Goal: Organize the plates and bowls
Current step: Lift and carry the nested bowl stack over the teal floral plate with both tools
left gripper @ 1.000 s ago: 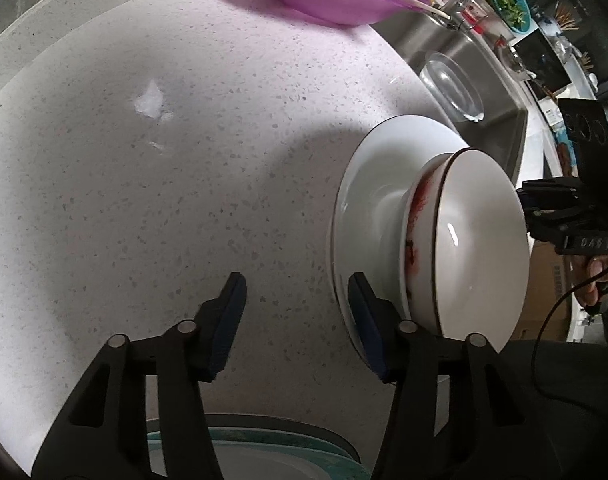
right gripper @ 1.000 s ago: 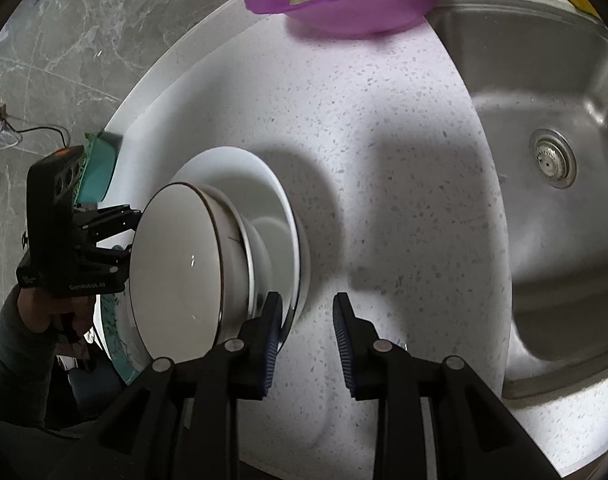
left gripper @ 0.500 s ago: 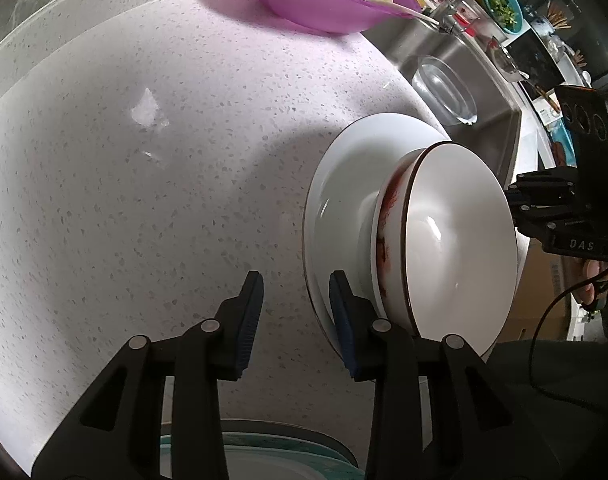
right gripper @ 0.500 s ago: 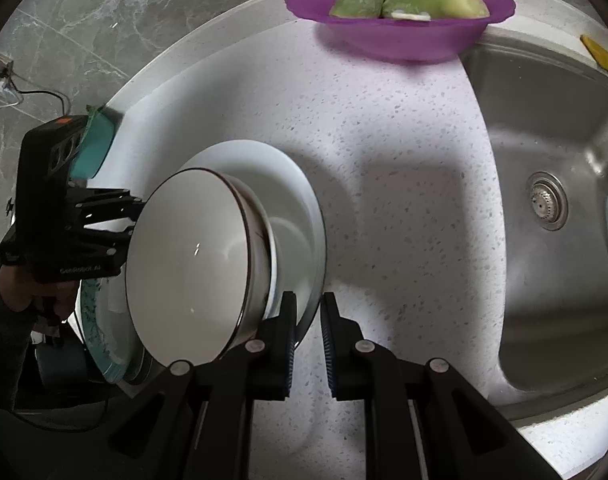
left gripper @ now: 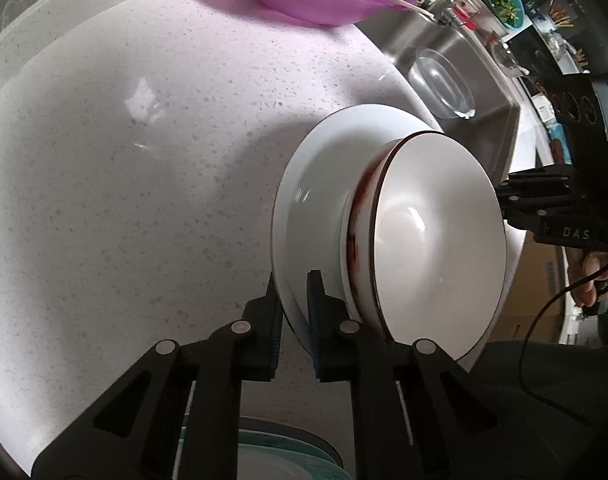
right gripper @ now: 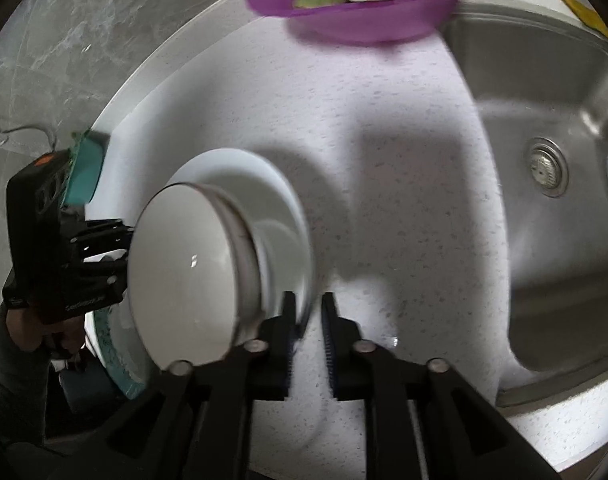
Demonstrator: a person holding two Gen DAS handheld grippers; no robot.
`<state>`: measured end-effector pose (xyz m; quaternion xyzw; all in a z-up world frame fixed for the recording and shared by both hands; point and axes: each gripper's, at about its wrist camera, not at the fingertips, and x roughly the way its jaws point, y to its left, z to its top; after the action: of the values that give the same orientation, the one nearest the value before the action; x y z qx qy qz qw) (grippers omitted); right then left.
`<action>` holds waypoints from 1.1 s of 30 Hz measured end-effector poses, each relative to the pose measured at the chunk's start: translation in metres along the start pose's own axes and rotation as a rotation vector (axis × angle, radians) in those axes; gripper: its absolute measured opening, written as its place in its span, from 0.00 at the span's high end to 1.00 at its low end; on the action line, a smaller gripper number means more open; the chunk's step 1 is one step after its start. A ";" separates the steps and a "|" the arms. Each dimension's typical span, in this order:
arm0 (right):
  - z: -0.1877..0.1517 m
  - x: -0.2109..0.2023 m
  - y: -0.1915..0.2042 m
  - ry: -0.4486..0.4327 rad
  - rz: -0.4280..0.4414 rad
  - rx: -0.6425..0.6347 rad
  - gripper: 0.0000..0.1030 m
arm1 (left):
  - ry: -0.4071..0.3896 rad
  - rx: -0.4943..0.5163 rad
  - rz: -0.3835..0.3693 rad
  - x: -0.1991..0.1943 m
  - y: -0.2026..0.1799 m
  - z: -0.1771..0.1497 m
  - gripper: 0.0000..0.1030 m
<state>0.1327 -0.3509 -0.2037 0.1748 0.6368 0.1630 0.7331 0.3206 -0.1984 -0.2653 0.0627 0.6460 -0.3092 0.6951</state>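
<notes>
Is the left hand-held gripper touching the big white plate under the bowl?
Touching. The left wrist view shows the left hand-held gripper with its blue pads clamped on the rim of the large white ceramic plate.

Left tongs point(left gripper: 294, 312): matte black linkage arms, round silver pivot pins, dark blue ribbed pads point(left gripper: 314, 320) on inner faces. Right tongs point(right gripper: 309, 320): same build. Right tongs' body at right edge of left view: black housing, white "DAS" lettering, green indicator light, thin black cable looping below. Left tongs' body, left edge of right view: orange patch on top, dark sleeve point(right gripper: 12, 360) beneath.
</notes>
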 end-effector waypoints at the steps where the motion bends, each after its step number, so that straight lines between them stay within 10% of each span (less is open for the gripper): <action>1: 0.001 0.000 -0.001 0.001 0.008 0.006 0.89 | -0.001 -0.003 0.001 0.000 0.000 0.001 0.92; 33: 0.000 -0.003 -0.007 -0.001 0.079 0.076 0.89 | -0.026 -0.067 0.039 -0.013 -0.002 0.006 0.94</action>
<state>0.1329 -0.3589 -0.2044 0.2275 0.6349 0.1673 0.7191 0.3249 -0.1980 -0.2517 0.0479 0.6456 -0.2746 0.7110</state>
